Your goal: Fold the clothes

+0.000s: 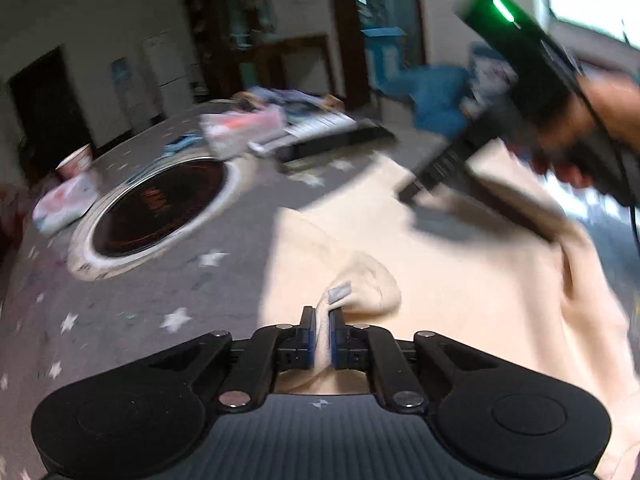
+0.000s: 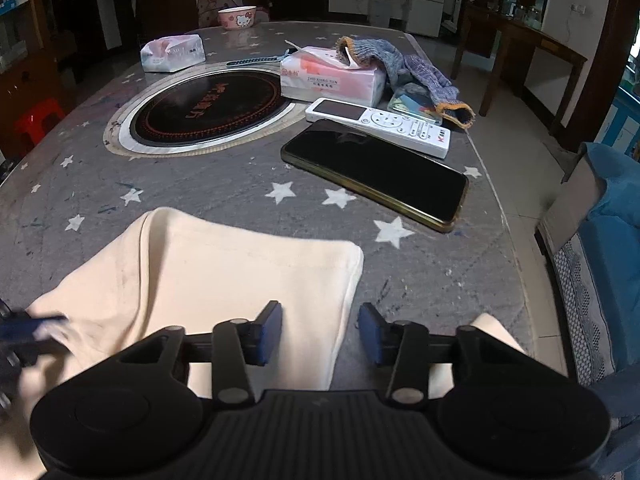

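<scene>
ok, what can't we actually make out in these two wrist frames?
- Left wrist view: motion blur smears the right gripper and the table clutter; its jaw state is unreadable here.
- Cream garment: type unclear; its near part is hidden behind both gripper bodies and cut by the bottom edges.
- Left gripper in the right wrist view: a blurred sliver at the left edge.
- Phone: screen dark, nothing to read.

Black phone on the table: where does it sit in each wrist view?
Left wrist: blurred, upper centre, black phone beyond the cream garment.
Right wrist: centre right, black phone beside the white remote.
Shared landmark: round black cooktop.
</scene>
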